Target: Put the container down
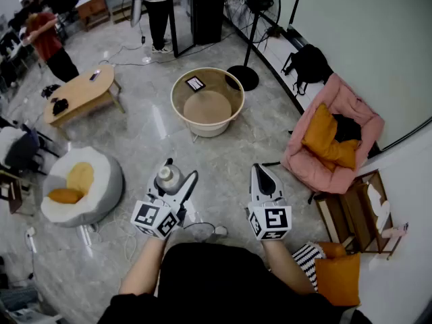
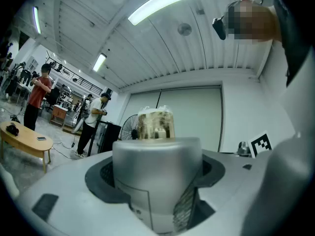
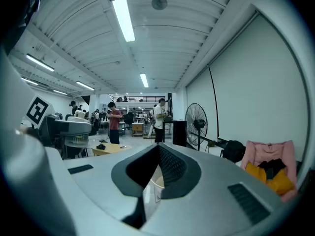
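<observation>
A grey cylindrical container [image 1: 167, 179] with a clear top stands upright between the jaws of my left gripper [image 1: 177, 175], held in the air above the floor. In the left gripper view the container [image 2: 156, 176] fills the space between the jaws, which are spread wide and press on its sides. My right gripper [image 1: 260, 173] hovers to the right at about the same height. Its jaws meet at the tip with nothing between them, as the right gripper view [image 3: 158, 154] also shows.
A round beige tub [image 1: 177, 103] stands on the floor ahead, with a standing fan [image 1: 243, 77] behind it. A white beanbag [image 1: 101, 174] lies left, a pink cushioned seat [image 1: 351, 113] and a wooden shelf [image 1: 351, 211] right. A low wooden table [image 1: 81, 93] and people are further back.
</observation>
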Demonstrator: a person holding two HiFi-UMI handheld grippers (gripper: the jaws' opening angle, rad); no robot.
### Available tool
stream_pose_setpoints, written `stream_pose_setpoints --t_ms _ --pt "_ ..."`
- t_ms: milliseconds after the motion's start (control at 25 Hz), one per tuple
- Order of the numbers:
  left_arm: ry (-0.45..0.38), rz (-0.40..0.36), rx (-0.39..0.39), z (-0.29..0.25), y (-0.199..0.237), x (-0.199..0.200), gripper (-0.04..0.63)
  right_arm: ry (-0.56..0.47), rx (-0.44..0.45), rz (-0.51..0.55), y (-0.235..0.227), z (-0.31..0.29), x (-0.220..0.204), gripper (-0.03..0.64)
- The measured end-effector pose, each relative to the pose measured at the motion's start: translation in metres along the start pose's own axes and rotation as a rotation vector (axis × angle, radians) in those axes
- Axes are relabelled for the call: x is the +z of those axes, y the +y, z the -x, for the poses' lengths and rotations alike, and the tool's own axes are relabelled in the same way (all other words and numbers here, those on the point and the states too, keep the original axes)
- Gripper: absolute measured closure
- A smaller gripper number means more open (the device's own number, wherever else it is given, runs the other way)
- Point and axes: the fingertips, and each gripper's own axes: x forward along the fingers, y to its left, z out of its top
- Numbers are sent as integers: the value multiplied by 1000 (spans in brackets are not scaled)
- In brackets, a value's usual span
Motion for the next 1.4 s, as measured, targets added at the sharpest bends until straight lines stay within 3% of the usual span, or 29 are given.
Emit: stream_pose_setpoints --t_ms 440,760,1120,1400 --pt "2 -26 0 -21 -33 -5 241 -39 54 -53 -33 20 -5 595" --pt "24 -20 -6 -47 -14 -11 241 -24 49 -62 -43 -4 -17 595" --pt "53 2 -46 -120 27 -18 241 60 49 -24 -82 -84 -26 595" --pt "53 18 -35 -187 92 -5 241 89 5 -1 -111 -182 -12 595"
